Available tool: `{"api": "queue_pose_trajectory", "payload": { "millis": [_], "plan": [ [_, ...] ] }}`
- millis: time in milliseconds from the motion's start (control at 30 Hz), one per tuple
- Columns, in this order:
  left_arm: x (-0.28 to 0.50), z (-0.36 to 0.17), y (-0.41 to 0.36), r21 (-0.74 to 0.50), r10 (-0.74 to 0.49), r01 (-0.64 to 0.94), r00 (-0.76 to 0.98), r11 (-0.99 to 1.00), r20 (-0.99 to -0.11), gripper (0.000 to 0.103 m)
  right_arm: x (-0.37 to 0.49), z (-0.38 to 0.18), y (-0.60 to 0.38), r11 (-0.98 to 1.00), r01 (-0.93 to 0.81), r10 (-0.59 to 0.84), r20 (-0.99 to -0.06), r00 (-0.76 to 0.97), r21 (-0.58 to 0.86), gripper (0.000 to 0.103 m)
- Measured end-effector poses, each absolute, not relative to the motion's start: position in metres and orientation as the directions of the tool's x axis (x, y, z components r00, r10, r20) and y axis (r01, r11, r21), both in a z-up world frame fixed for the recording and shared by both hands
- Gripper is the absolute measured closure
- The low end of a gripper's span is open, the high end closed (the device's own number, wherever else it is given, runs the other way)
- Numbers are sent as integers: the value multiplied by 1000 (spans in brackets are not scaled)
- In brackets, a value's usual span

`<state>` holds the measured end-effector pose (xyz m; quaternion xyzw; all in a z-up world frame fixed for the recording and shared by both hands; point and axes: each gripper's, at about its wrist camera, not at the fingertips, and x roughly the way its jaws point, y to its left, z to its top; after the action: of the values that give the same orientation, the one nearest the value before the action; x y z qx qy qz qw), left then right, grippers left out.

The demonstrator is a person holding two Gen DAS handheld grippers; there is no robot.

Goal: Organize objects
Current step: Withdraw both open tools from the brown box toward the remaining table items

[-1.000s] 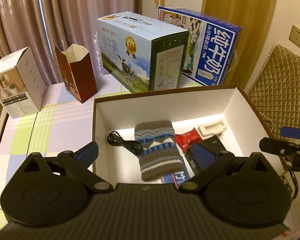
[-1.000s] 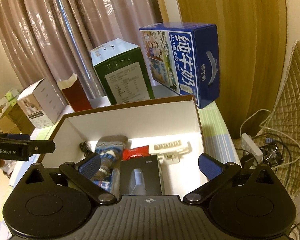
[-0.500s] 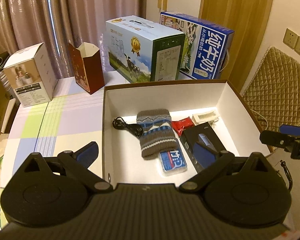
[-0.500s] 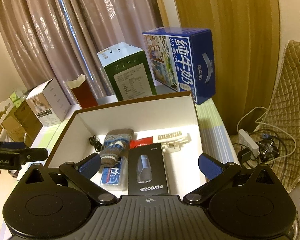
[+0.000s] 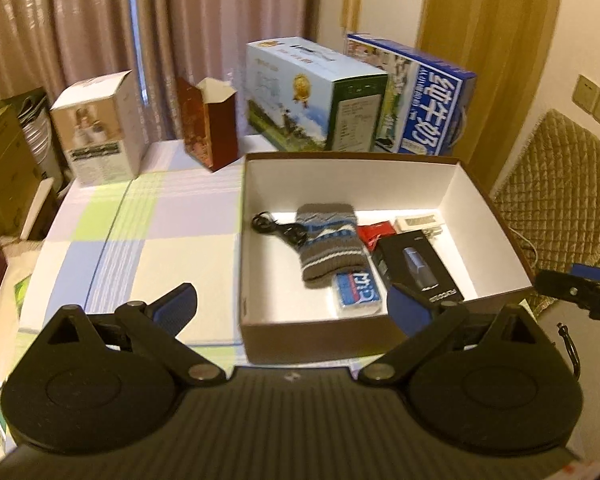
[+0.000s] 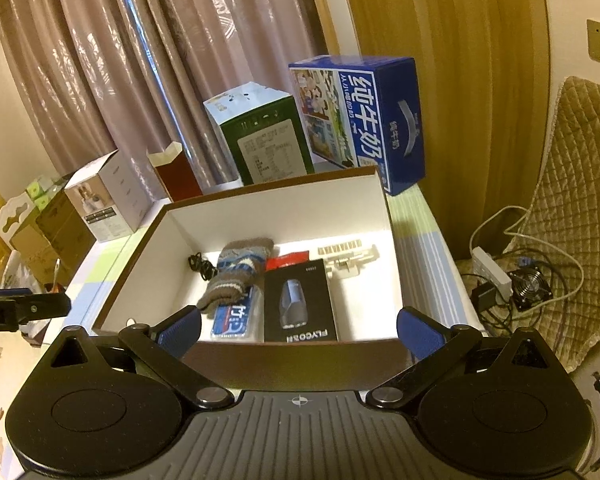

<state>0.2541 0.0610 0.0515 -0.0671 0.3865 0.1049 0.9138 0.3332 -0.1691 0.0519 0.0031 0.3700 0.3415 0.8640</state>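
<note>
Nearest the cameras, the left hand-held gripper (image 5: 290, 308) and the right hand-held gripper (image 6: 298, 330) both hang with fingers spread wide and nothing between them, just short of the near wall of an open box (image 6: 292, 356) on the checked worktop (image 5: 148, 240). Inside the box lie a blue pack (image 6: 236, 318) partly under a knitted pouch (image 6: 238, 274), a black carton (image 6: 298, 302) just beside them, then a black cable (image 6: 200, 266), a red packet (image 6: 288, 260) and a pale clip strip (image 6: 350, 256) towards the far wall. Behind the box stand two milk cartons (image 5: 316, 96), a dark red bag (image 5: 212, 128) and a white carton (image 5: 100, 130), before the curtains (image 5: 140, 40).
</note>
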Motion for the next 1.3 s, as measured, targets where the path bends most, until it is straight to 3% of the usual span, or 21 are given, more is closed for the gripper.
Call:
{"api": "queue_pose_trajectory", "payload": {
  "millis": [767, 1300],
  "plan": [
    [166, 12, 71, -67, 186, -395, 569, 916, -801, 3, 278, 12, -185, 752, -607, 568, -722, 395, 259, 2],
    [147, -28, 63, -76, 157, -418, 496, 905, -854, 3, 253, -18, -170, 709, -654, 566, -767, 302, 265, 2]
  ]
}}
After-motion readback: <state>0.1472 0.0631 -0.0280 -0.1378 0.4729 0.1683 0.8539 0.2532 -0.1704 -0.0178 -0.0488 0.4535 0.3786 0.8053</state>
